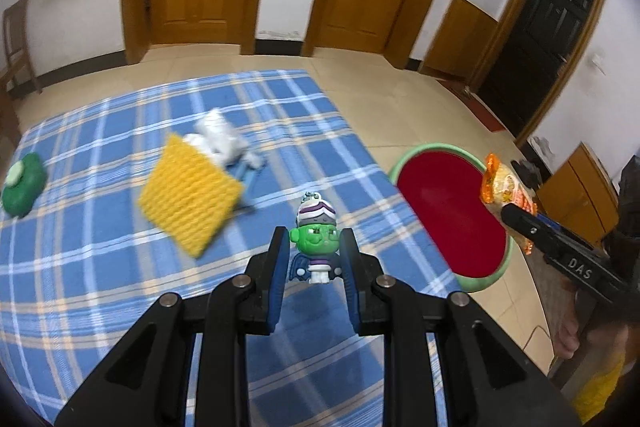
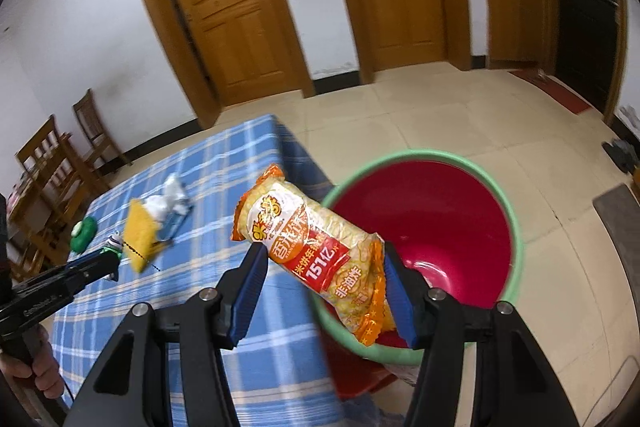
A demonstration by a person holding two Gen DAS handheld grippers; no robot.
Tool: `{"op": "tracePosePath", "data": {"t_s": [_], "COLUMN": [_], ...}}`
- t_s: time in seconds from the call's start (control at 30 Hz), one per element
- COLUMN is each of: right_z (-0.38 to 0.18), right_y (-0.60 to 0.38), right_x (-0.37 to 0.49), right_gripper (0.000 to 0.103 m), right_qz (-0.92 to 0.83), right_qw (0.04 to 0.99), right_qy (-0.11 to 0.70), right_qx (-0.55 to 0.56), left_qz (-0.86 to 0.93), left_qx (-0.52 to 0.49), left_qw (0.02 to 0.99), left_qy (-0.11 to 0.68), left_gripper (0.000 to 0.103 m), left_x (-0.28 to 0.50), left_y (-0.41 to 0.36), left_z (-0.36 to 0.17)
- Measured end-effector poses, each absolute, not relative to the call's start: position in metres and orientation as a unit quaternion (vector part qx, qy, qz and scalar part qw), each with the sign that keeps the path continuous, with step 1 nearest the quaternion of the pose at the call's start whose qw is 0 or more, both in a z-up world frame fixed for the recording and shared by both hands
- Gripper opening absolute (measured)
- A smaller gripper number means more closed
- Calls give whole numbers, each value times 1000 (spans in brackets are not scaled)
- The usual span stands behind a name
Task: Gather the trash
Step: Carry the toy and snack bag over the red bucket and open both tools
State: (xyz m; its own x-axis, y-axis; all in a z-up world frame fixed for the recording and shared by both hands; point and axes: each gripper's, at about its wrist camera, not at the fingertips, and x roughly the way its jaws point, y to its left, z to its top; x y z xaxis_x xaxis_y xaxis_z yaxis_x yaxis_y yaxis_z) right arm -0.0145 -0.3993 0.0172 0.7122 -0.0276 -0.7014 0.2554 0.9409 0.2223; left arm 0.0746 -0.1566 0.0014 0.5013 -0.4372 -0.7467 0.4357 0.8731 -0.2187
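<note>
My left gripper [image 1: 316, 259] is shut on a small toy figure [image 1: 316, 239] with a green face and a purple-and-white hat, held above the blue plaid tablecloth [image 1: 100, 267]. My right gripper [image 2: 323, 263] is shut on an orange and yellow snack bag [image 2: 312, 251], which tilts over the near rim of a red bucket with a green rim [image 2: 516, 247]. The bucket [image 1: 432, 146] stands on the floor beside the table's right edge. In the left wrist view the snack bag [image 1: 504, 187] shows at the far right.
On the cloth lie a yellow knitted pad [image 1: 192, 195], crumpled white tissue [image 1: 220, 135] over a blue packet, and a green lump [image 1: 20, 187] at the left edge. Wooden chairs [image 2: 52, 163] stand left of the table. Tiled floor and wooden doors lie beyond.
</note>
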Motion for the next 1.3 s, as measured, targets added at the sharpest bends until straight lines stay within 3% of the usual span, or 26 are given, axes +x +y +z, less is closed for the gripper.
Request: {"op": "tracePosePath", "data": {"t_s": [0.5,1.17,1.3], "right_z": [-21,-25,-26], "right_y": [-455,-483,-487], "right_x": [-26,-47,-50], "right_gripper": [62,65,65], "right_qz": [-144,-176,-179], "right_qw": [890,885,884], "right_qy": [389,373,373], "right_qx": [190,213,218], "left_qz": [-321,-387,-388], "left_qx": [48,76,75], "left_qw": [838,803,806], "left_qy": [439,446,441], "left_gripper": [25,25,30], "left_x": [82,79,79], "left_y": [-247,-326,-330], "left_z": [-12,-30,-27]}}
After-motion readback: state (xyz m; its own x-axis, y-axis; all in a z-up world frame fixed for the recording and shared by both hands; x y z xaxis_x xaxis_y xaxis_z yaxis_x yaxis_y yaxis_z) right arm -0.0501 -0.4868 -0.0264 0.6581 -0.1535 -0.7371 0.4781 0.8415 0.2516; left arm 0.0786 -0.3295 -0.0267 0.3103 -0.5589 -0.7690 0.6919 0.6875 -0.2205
